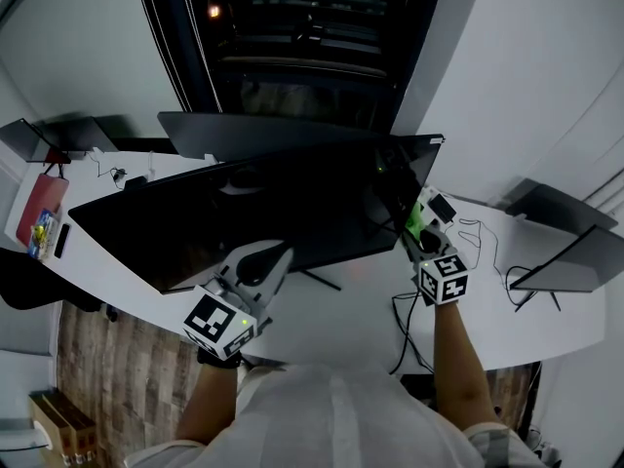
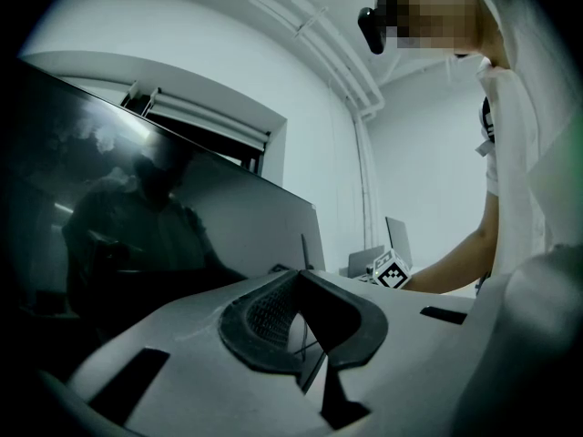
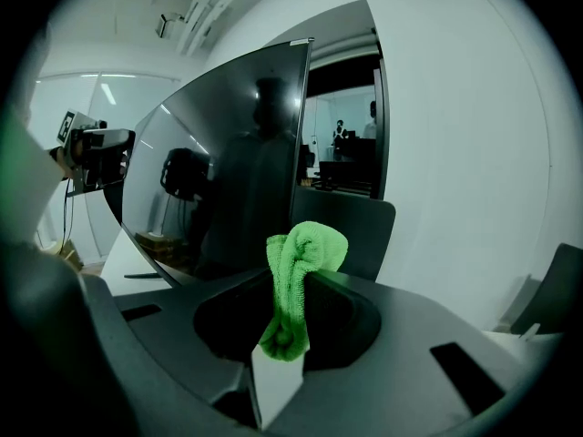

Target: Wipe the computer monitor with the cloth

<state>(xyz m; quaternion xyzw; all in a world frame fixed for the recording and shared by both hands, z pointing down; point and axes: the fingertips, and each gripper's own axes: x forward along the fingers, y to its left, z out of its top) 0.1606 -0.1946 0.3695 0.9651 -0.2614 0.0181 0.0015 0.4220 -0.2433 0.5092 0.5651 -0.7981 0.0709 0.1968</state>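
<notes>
1. The crumpled bright green microfibre cloth (image 3: 299, 271) is pinched in the right claw (image 3: 290, 321). It sits by the edge of the wide black computer monitor (image 1: 263, 213), right of the head view's centre. Whether it touches the screen cannot be told.
2. The left claw (image 1: 265, 267) is pressed together on nothing, low before the screen's middle.
3. As a judgement, the cloth is in hand and nearly all the wiping is left; no wiped patch shows.
4. The monitor stands on a white curved surface (image 1: 468, 330) with a black cable (image 1: 400, 330).
5. Around it are white walls, a dark opening (image 1: 292, 37) at the top, and a wooden plank floor (image 1: 117, 378) at lower left.
</notes>
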